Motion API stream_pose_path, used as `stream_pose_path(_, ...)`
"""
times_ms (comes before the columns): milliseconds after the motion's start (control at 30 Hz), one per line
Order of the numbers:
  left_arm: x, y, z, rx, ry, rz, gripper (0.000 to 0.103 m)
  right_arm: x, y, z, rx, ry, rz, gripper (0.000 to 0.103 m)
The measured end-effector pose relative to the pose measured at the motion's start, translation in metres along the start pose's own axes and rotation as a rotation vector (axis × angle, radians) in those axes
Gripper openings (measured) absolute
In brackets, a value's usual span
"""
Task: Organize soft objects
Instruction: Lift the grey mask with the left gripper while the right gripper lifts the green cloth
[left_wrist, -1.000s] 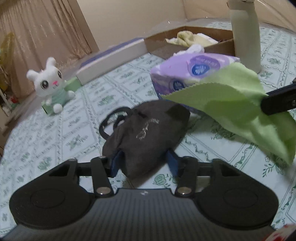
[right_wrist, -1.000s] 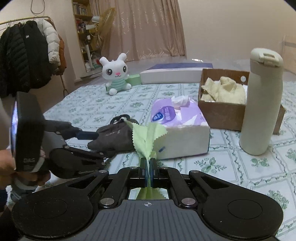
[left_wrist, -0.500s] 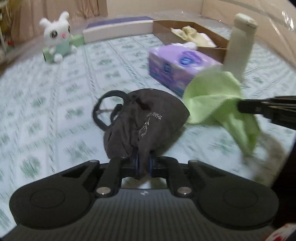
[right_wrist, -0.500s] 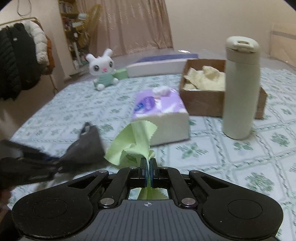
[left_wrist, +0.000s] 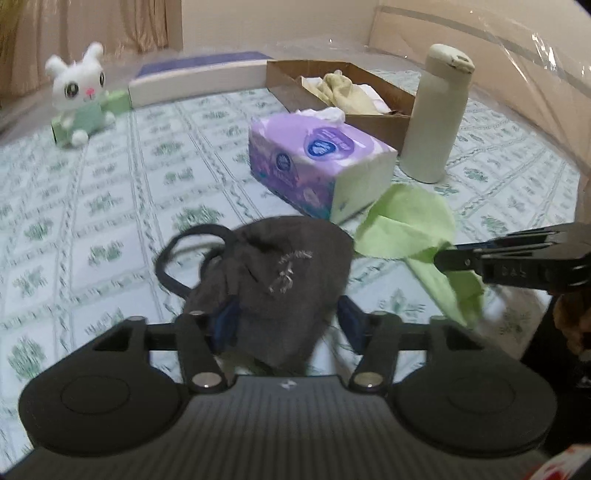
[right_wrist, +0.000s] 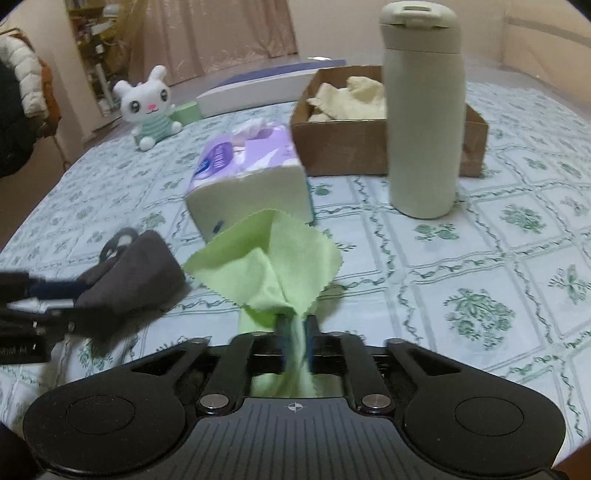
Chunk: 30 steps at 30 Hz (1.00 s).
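Left tongs: jaws just opened wide, released; dark grey fabric face mask between them, pads apart from it. Right tongs: jaws just parting, light green zigzag-edged cloth between pads, grip unclear. Purple tissue pack just ahead on green-patterned bench.

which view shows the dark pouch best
The left wrist view: the dark pouch fills the centre, loop and stitched mark visible. The right wrist view shows only its side at the left edge, blurred.
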<state>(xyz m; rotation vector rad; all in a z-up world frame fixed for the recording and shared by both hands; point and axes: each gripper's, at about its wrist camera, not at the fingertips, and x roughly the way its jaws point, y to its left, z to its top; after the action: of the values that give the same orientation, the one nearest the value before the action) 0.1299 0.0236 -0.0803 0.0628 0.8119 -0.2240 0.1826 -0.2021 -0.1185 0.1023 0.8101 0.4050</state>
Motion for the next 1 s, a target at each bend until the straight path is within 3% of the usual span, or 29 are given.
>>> stream_pose_path(33,0.002,0.001,0.001,0.017,-0.005,0.014,0.066,0.000,0.001,-0.001,-0.002,-0.006,0.009,0.037)
stream_pose_path(133,0.005,0.004,0.005,0.057,-0.024,0.033,0.073,-0.001,0.004,-0.001,-0.011,-0.028,0.003,0.059)
stream_pose_path(200,0.009,0.007,0.006,0.072,-0.034,0.032,0.080,-0.001,0.004,-0.002,-0.020,-0.033,-0.005,0.060)
stream_pose_path(500,0.051,0.037,0.007,0.017,-0.014,-0.022,0.085,0.002,0.000,0.001,-0.010,-0.048,-0.007,0.064)
stream_pose_path(567,0.055,0.039,0.006,0.017,-0.029,-0.029,0.080,0.002,-0.001,0.002,-0.006,-0.050,-0.003,0.065)
stream_pose_path(600,0.056,0.038,0.005,0.019,-0.036,-0.033,0.072,0.002,-0.002,0.001,-0.006,-0.051,-0.002,0.065)
stream_pose_path(633,0.056,0.037,0.004,0.021,-0.042,-0.037,0.056,0.002,-0.002,0.001,-0.007,-0.051,-0.001,0.065)
stream_pose_path(733,0.052,0.031,0.001,0.039,-0.074,-0.045,0.035,0.001,-0.001,0.001,-0.008,-0.055,0.003,0.065)
stream_pose_path(800,0.049,0.028,0.001,0.030,-0.074,-0.035,0.028,0.000,-0.001,0.001,-0.012,-0.056,0.012,0.065)
stream_pose_path(1000,0.031,0.025,-0.010,-0.026,-0.049,0.014,0.027,0.002,0.003,0.000,-0.043,-0.054,0.030,0.065)
